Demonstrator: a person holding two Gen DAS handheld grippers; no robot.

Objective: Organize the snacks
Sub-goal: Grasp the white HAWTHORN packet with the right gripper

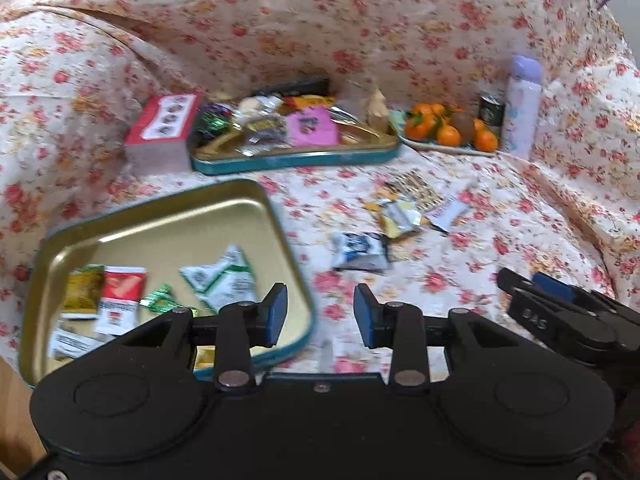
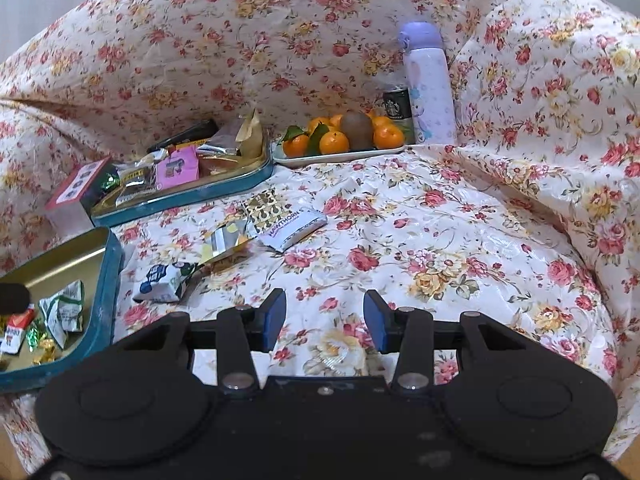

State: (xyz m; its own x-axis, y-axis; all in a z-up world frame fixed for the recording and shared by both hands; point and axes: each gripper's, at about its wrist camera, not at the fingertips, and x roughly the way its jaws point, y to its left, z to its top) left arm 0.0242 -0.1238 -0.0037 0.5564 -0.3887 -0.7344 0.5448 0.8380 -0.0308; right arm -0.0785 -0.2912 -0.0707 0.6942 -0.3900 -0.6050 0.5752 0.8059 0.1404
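While both sets of jaws stood open and empty, blue-and-white snack packet (image 2: 164, 280) lay ahead-left of right gripper (image 2: 325, 322), beside near tin (image 2: 110, 276); light, crinkly, slippery (best pinched by crimped edge).

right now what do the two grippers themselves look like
Both the left gripper and the right gripper are matte black plastic, with rounded bodies, silver pivot screws and two linkage fingers tipped with blue pads. No cables, sleeves or hands show.
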